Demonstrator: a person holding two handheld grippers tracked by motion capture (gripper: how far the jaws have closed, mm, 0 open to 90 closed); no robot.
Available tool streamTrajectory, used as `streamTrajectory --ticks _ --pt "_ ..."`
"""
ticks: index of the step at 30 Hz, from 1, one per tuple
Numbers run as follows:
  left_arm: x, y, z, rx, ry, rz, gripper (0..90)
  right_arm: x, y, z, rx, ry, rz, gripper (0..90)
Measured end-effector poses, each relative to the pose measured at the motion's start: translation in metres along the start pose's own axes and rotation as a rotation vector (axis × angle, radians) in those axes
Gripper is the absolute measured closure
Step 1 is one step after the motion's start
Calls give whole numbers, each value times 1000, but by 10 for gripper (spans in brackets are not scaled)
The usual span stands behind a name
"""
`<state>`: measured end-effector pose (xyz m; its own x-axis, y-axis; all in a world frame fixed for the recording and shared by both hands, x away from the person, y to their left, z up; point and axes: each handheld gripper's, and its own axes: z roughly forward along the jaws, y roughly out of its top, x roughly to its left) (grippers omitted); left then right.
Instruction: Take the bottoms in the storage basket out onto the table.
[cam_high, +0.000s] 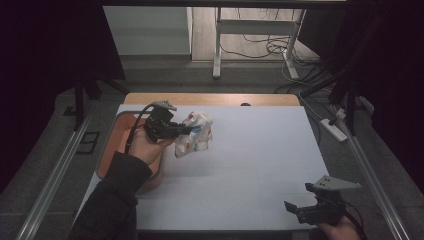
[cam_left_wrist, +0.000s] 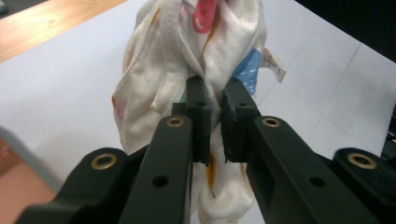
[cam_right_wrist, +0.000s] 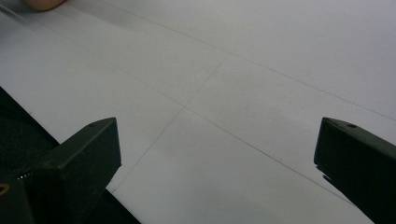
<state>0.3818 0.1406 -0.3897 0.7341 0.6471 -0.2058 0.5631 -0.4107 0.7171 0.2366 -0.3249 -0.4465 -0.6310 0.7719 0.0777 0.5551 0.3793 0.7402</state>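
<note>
The left gripper pinches a bunched fold of a soft, light printed cloth above the table; it looks limp. The right gripper gapes wide, empty.

The left gripper is held above the table's left side by a hand in a dark sleeve, its jaws pointed to the right. In the left gripper view the jaws are seen nearly closed, pinching a fold of cloth. The right gripper is held low at the near right corner, its jaws spread wide and pointed left, with nothing between them.
</note>
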Motion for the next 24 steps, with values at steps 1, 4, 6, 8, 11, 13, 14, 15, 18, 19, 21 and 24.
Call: streamTrajectory --ticks 1,4,6,8,11,13,14,15,18,19,21,24 --pt "-1 0 2 4 -2 3 821 0 0 0 0 0 -1 9" --pt "-5 1 10 10 -9 6 819 0 0 0 3 -1 -3 9" --pt "-7 1 15 16 -17 8 819 0 0 0 3 0 -4 9" --pt "-9 1 20 24 -25 12 819 0 0 0 3 0 -2 9" --pt "-12 0 27 32 -32 16 819 0 0 0 3 1 -2 9" --pt "-14 0 32 36 -40 16 818 0 0 0 4 1 -2 9" --pt "-14 0 34 39 -44 17 818 0 0 0 4 1 -3 9" --pt "-15 0 37 41 -48 15 817 0 0 0 4 2 -3 9" --pt "-18 -1 44 46 -62 13 817 0 0 0 5 3 -3 9" --pt "-19 -2 47 50 -65 14 817 0 0 0 5 3 -3 9" --pt "-21 -2 52 58 -70 17 817 0 0 0 4 4 -2 9" --pt "-25 -3 60 71 -68 26 817 0 0 0 5 4 -1 9"
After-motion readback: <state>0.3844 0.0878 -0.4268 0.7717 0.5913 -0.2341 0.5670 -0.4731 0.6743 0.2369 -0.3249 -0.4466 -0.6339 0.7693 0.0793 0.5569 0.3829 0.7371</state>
